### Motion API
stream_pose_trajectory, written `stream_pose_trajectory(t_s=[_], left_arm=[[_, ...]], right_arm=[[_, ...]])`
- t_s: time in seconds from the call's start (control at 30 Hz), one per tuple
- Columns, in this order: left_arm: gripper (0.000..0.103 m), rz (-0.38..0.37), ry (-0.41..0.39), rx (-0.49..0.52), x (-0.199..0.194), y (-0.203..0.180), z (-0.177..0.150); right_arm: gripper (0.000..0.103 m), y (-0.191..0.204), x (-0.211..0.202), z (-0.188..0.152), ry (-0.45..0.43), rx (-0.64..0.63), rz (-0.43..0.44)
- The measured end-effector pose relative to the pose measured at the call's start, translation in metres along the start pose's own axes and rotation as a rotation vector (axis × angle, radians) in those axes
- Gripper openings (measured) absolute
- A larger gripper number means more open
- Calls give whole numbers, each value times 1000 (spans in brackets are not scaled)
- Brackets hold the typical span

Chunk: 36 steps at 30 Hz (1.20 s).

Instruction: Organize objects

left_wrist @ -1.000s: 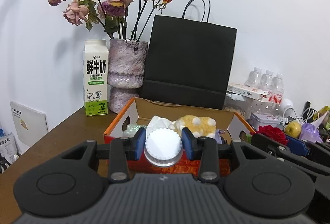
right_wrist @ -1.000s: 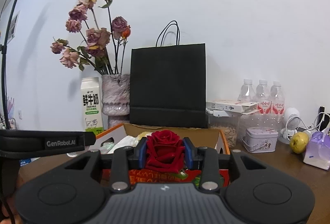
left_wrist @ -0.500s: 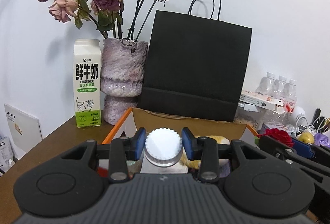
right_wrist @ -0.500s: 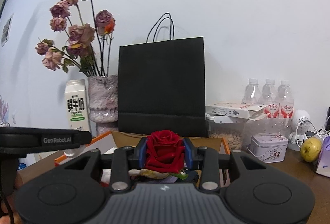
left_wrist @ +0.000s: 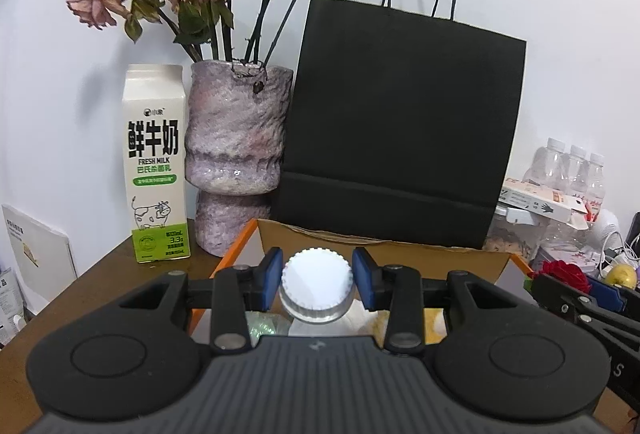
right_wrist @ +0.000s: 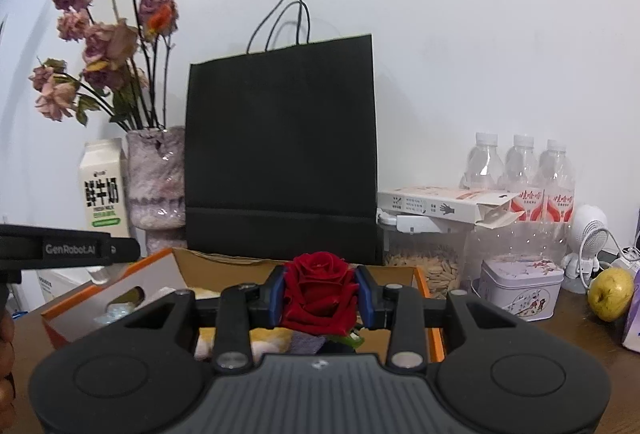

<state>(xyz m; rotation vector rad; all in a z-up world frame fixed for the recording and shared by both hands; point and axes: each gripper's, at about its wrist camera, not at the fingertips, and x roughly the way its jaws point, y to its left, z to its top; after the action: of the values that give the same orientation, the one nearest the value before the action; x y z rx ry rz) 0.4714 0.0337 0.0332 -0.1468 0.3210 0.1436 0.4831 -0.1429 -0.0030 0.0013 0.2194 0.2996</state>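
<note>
My left gripper [left_wrist: 317, 280] is shut on a clear bottle with a ribbed white cap [left_wrist: 317, 284], held over the open orange cardboard box [left_wrist: 384, 254]. Its blue pads [left_wrist: 273, 274] press the bottle's neck from both sides. My right gripper [right_wrist: 320, 292] is shut on a red rose [right_wrist: 320, 284], also above the box [right_wrist: 424, 290], near its right part. The rose [left_wrist: 566, 274] and right gripper show at the right edge of the left wrist view. Soft yellow and white items lie inside the box, mostly hidden.
Behind the box stand a black paper bag [left_wrist: 400, 114], a mottled vase with dried roses [left_wrist: 236, 154] and a milk carton [left_wrist: 156, 170]. To the right are water bottles [right_wrist: 520, 170], a seed jar [right_wrist: 424, 258], a small tin [right_wrist: 520, 286] and a yellow fruit [right_wrist: 610, 294].
Both grippers have moved forward toward the wall, carrying the bottle and the rose over the box. The bag, vase and carton appear larger and closer. Neither grip changed.
</note>
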Motion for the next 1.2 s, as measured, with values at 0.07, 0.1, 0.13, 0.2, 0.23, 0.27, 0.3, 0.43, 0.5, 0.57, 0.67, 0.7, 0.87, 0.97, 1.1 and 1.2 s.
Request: stream_pose_trajectory(t_s=[0.07,0.1,0.13,0.2,0.23,0.27,0.3,0.43,0.5,0.57,0.67,0.7,0.87,0.97,1.1,1.2], left_arm=[[39,0,5,1,7,0,1],[39,-1,8,1,10,0,1],[39,-2,13,1,14,0,2],[39,-4,21,0,21,0,3],[39,-5,25,0,25,0,3],[39,-4,28,1,28,0,4],[39,-3,29,2,31,0,4],[39,0,39,8,42,-2,6],[40,-1,40,13,45,-3,6],[39,0,38,18,46,-4,7],[43,7,28,23,44,-4,8],[50,7,25,24,43,-4,8],[103,22,-29,19,34,-4,8],[103,27,-75,13,28,-3,8],[103,26,-58,16,29,-3,9],[103,23,-43,12,30,-2,9]], right_arm=[[35,-1,5,0,5,0,0],[35,-2,8,0,7,0,-1],[35,-2,10,0,10,1,0],[35,-3,16,0,18,2,-2],[35,-3,19,0,22,4,-2],[35,-3,21,0,25,6,-3],[35,-4,24,0,28,9,-5],[35,-5,33,0,42,15,-19],[36,-6,36,0,51,23,-22],[37,-8,37,0,53,32,-21],[41,-9,39,0,60,41,-10],[43,-9,39,-1,61,44,-10],[93,-12,32,0,21,62,-21],[103,-14,26,3,-13,75,-18],[103,-15,22,4,-26,78,-19],[103,-14,20,5,-28,72,-22]])
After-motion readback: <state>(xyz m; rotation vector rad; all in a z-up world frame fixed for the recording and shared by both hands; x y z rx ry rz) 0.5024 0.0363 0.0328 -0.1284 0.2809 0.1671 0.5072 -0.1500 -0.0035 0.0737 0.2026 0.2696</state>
